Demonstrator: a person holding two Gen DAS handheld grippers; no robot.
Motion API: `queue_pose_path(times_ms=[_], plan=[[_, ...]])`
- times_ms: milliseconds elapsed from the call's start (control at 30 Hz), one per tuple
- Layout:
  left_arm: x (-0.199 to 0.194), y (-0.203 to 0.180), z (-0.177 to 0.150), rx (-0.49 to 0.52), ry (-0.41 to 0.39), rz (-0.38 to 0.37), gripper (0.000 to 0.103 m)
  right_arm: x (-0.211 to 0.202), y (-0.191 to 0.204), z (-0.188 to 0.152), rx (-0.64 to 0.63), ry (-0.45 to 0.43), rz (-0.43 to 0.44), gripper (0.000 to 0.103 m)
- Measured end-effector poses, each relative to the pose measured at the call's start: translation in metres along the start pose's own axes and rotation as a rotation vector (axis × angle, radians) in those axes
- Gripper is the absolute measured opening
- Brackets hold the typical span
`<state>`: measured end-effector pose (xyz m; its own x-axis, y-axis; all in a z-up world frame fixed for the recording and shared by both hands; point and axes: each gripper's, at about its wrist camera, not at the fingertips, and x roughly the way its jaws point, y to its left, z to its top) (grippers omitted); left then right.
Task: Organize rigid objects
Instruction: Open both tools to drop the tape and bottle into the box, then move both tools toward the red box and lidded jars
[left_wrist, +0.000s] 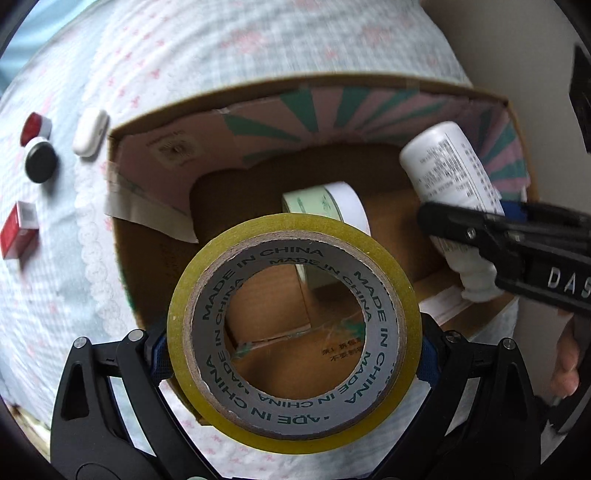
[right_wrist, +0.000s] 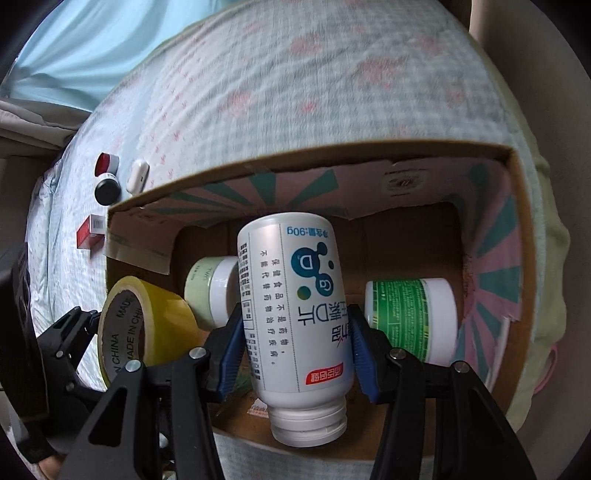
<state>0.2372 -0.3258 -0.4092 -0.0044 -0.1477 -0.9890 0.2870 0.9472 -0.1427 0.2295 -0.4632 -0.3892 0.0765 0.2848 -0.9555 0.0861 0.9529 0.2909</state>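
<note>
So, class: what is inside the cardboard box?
Inside the cardboard box lie a pale-green jar and a green-labelled jar. The held white bottle and tape roll hide some floor.

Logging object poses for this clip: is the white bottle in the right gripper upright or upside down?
Upside down. In the right wrist view the white bottle sits between the right gripper pads with its cap toward the camera and its label text inverted, over the cardboard box.

At three o'clock in our left wrist view the black right gripper runs off the edge, its white lettering cut short, while the yellow tape roll hides the pale green-labelled jar's lower half.
</note>
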Motion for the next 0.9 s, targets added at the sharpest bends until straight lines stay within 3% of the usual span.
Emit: queue_pose_path(times_ms=[133, 200, 233, 267, 300, 333, 600, 900], plan=[[-0.001, 0.0, 0.005, 0.021, 0.029, -0.044, 0.096, 0.007, 0.0, 0.005, -0.003, 0.018, 0.012, 0.049], [-0.003, -0.004, 0.008, 0.051, 0.025, -0.005, 0.096, 0.003, 0.002, 0.007, -0.019, -0.003, 0.061, 0.051], [-0.005, -0.007, 0.009, 0.071, 0.026, 0.02, 0.096, 0.001, 0.003, 0.008, -0.017, -0.001, 0.067, 0.058], [-0.006, -0.008, 0.009, 0.084, 0.028, 0.037, 0.1, -0.001, 0.003, 0.009, -0.012, 0.0, 0.054, 0.083], [-0.011, -0.007, 0.009, 0.095, 0.017, 0.042, 0.103, -0.005, 0.003, 0.009, -0.014, -0.017, 0.042, 0.1], [-0.015, -0.006, 0.008, 0.092, 0.007, 0.041, 0.103, -0.007, 0.004, 0.008, -0.014, -0.025, 0.031, 0.103], [-0.035, 0.009, 0.0, 0.032, -0.025, 0.014, 0.103, -0.013, -0.001, -0.001, 0.016, -0.063, 0.012, 0.103], [-0.054, 0.007, -0.008, 0.047, -0.059, 0.07, 0.103, -0.031, 0.005, -0.008, 0.036, -0.102, 0.011, 0.103]])
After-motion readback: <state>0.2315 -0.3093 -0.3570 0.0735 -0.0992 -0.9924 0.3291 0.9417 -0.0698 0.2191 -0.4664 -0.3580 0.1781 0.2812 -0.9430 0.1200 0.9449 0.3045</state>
